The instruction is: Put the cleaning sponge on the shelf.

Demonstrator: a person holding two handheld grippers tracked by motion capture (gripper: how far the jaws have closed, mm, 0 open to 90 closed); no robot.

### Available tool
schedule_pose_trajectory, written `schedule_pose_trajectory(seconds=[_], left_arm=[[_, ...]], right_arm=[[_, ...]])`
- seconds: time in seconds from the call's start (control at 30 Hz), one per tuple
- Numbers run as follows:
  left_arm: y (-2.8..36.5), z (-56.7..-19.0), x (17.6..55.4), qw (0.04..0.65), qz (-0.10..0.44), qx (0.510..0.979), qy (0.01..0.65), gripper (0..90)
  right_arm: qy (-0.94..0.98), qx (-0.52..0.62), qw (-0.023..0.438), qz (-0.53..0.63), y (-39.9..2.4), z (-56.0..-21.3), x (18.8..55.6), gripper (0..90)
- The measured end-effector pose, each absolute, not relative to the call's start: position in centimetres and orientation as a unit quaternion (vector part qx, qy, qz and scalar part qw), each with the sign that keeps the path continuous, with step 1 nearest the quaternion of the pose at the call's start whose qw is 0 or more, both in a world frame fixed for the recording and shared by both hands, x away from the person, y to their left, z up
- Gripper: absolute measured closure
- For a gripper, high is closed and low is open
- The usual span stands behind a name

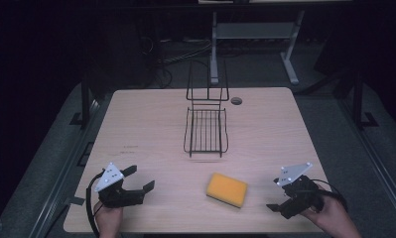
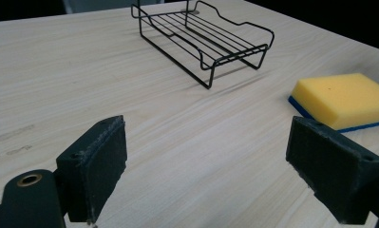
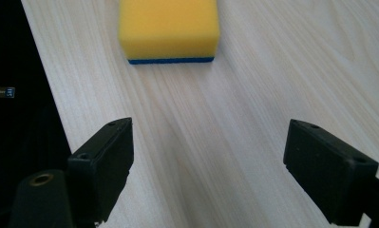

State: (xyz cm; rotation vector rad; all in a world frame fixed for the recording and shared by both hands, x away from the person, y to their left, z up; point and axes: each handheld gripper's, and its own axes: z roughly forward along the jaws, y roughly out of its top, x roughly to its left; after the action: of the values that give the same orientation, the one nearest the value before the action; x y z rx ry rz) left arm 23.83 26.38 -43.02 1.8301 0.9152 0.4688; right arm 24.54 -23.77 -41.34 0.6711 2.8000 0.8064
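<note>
A yellow sponge (image 1: 227, 189) with a blue underside lies flat on the tabletop (image 1: 151, 124), lower centre of the high view, between the two grippers. The left gripper (image 1: 140, 180) at lower left and the right gripper (image 1: 277, 198) at lower right both have jaws spread wide, holding nothing. A black wire rack (image 1: 206, 130) stands above the sponge, mid-frame.
</note>
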Motion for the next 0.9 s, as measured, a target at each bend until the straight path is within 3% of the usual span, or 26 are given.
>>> schedule_pose_trajectory(seconds=[0.9], left_arm=[[26.9, -43.2, 24.1, 0.496, 0.197, 0.753, 0.384, 12.8]], right_arm=[[0.947, 0.196, 0.06, 0.248, -19.9, -40.4, 26.5, 15.0]])
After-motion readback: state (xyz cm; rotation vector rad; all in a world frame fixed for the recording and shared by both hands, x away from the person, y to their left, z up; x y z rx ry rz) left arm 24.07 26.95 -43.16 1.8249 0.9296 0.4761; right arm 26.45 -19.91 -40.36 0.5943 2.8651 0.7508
